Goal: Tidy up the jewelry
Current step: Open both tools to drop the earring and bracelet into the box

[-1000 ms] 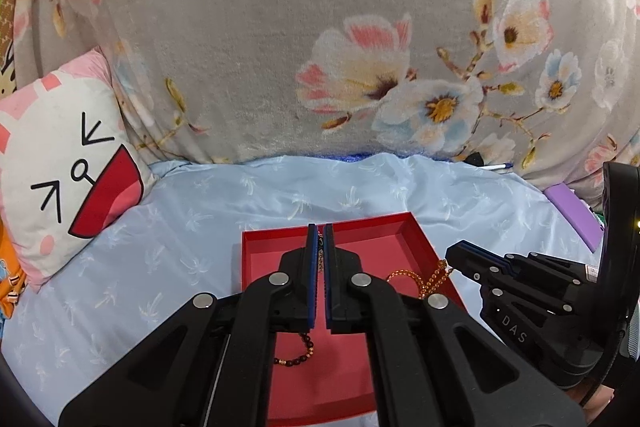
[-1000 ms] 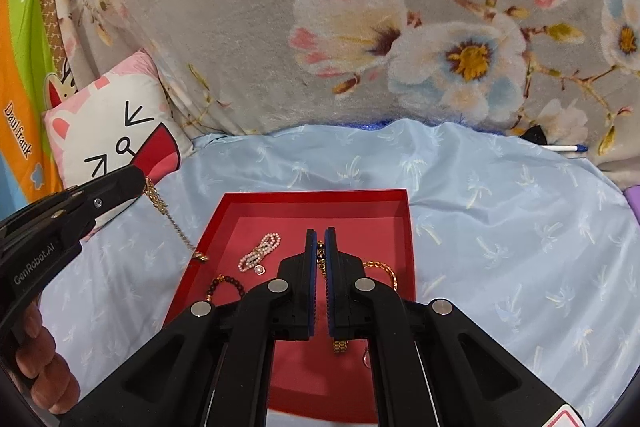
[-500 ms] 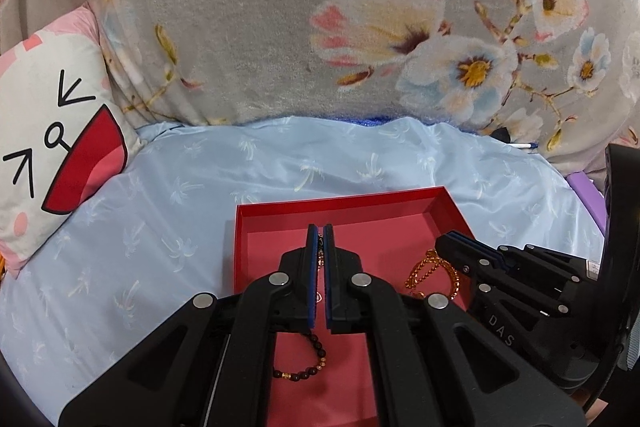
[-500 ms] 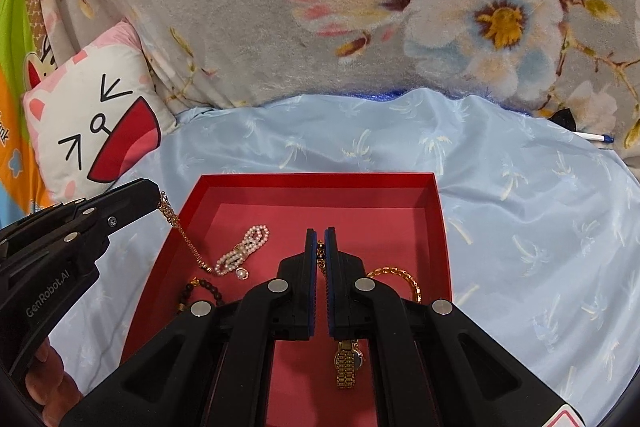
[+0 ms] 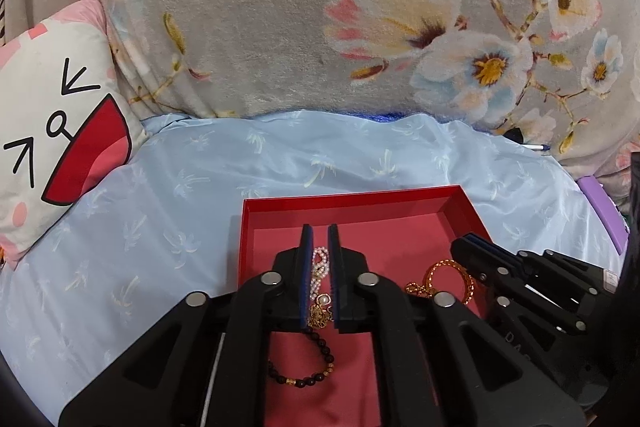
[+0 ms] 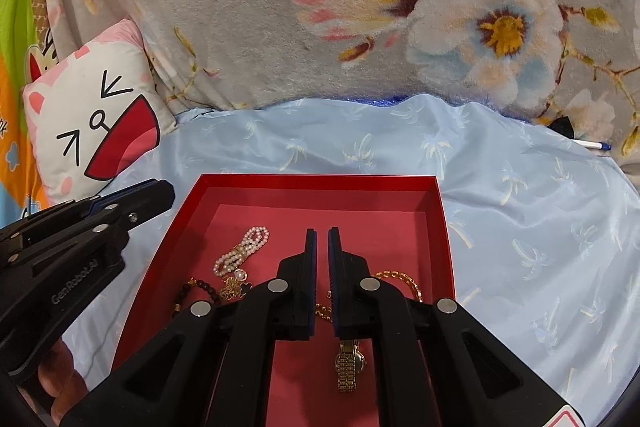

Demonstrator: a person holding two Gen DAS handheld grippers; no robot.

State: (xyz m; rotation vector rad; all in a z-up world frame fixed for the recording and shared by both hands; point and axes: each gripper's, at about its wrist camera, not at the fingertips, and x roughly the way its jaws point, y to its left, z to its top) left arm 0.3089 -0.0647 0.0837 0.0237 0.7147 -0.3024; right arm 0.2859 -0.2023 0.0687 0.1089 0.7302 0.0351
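Observation:
A red tray lies on the light blue sheet. In it lie a pearl bracelet, a thin gold necklace with a clover charm, a dark bead bracelet, a gold chain bracelet and a gold watch. My left gripper hovers over the pearls and the necklace with its jaws slightly apart and empty. My right gripper hovers over the tray's middle, jaws slightly apart and empty.
A white and pink cat-face cushion leans at the left. A grey floral blanket rises behind the sheet. A pen lies at the far right. A purple object sits at the right edge.
The left gripper opened and the gold necklace it held now lies in the tray by the pearls. The right gripper opened slightly. Both moved closer over the tray.

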